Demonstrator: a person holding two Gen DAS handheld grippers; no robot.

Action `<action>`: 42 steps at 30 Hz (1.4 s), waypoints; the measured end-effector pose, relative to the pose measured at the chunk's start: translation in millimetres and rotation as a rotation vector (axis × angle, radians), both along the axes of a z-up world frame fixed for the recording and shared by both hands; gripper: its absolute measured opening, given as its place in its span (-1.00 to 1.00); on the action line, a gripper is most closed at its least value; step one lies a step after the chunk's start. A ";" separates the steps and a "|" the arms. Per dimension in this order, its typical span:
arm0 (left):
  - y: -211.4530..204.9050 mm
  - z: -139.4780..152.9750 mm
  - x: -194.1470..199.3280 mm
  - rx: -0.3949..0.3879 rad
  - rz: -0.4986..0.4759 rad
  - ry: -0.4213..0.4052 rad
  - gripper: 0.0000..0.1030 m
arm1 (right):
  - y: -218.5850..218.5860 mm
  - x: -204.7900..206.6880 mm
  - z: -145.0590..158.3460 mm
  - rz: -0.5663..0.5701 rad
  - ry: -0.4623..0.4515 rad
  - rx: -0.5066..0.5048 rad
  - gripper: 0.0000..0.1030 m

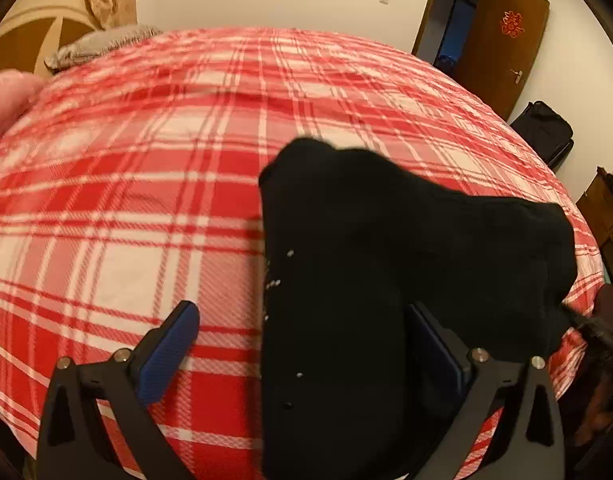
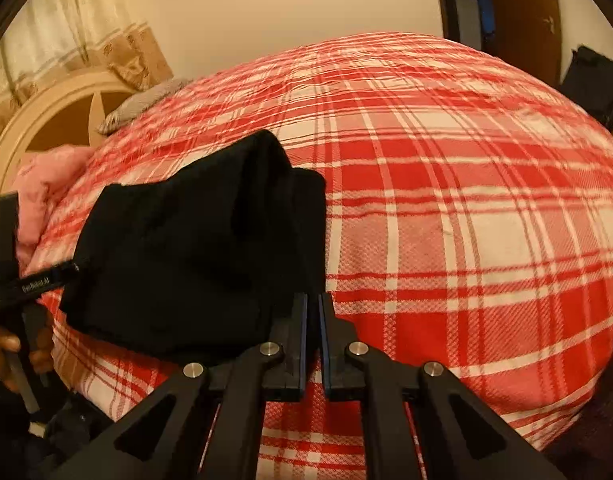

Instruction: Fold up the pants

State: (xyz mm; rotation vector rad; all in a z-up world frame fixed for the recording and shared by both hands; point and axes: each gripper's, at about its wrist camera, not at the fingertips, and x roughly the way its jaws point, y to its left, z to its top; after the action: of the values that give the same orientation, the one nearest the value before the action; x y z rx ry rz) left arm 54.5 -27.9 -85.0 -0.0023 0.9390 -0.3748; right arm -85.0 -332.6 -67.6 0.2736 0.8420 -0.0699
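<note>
The black pants [image 1: 406, 264] lie bunched in a folded heap on the bed's red-and-white plaid cover [image 1: 126, 200], toward its near edge.

The left gripper [image 1: 306, 336] has its jaws spread as wide as they go. A strip of the pants runs down between them: the blue pad of the left finger [image 1: 170, 352] stands clear over the plaid, while the right finger [image 1: 438, 344] sits right against the black cloth. The pads do not press on the fabric from both sides, so nothing is clamped.

The right gripper [image 2: 313, 320] has its jaws nearly together, with only a thin slit between the two blue-edged pads. Its tips sit at the near right corner of the pants [image 2: 194, 248]; dark cloth shows in the slit, though whether it is pinched cannot be told. At the left edge of the right wrist view, a hand [image 2: 10, 348] holds the other gripper's handle.
</note>
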 end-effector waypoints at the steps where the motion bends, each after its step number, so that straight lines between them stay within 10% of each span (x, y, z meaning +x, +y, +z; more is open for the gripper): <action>1: 1.2 0.4 0.0 -0.004 0.001 0.008 1.00 | -0.8 -1.6 7.3 0.001 -0.009 -0.007 -0.88; 9: 13.0 42.3 -2.4 0.044 0.015 -0.158 1.00 | 24.7 15.8 70.9 0.063 -0.274 -0.102 -0.88; 16: -2.4 49.5 47.5 0.129 0.148 -0.213 1.00 | 34.3 85.8 10.3 0.055 -0.105 -0.090 -0.87; 19: -6.3 29.9 61.7 0.146 0.161 -0.156 0.99 | 21.1 80.5 1.3 0.026 -0.174 0.013 -0.88; 26: 9.1 -2.9 73.3 0.099 0.193 -0.103 1.00 | 9.2 81.3 -2.4 0.002 -0.209 0.114 -0.88; 35: 6.6 12.9 59.9 0.131 0.171 -0.129 1.00 | 28.6 55.1 30.1 -0.014 -0.242 0.007 -0.87; 38: 2.6 26.5 42.7 0.185 0.144 -0.191 1.00 | 33.1 40.5 35.0 -0.033 -0.252 -0.035 -0.53; 40: 0.5 33.5 31.5 0.197 0.130 -0.213 1.00 | 34.9 33.4 31.9 -0.030 -0.252 -0.039 0.12; 42: 0.4 36.5 25.6 0.178 0.124 -0.206 1.00 | 36.8 28.0 25.4 -0.041 -0.236 -0.066 0.13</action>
State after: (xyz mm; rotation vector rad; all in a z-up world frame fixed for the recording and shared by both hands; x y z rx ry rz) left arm 80.1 -27.6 -48.4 0.1377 0.7618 -0.1720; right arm -57.0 -295.8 -42.2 0.2315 0.5991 -0.1016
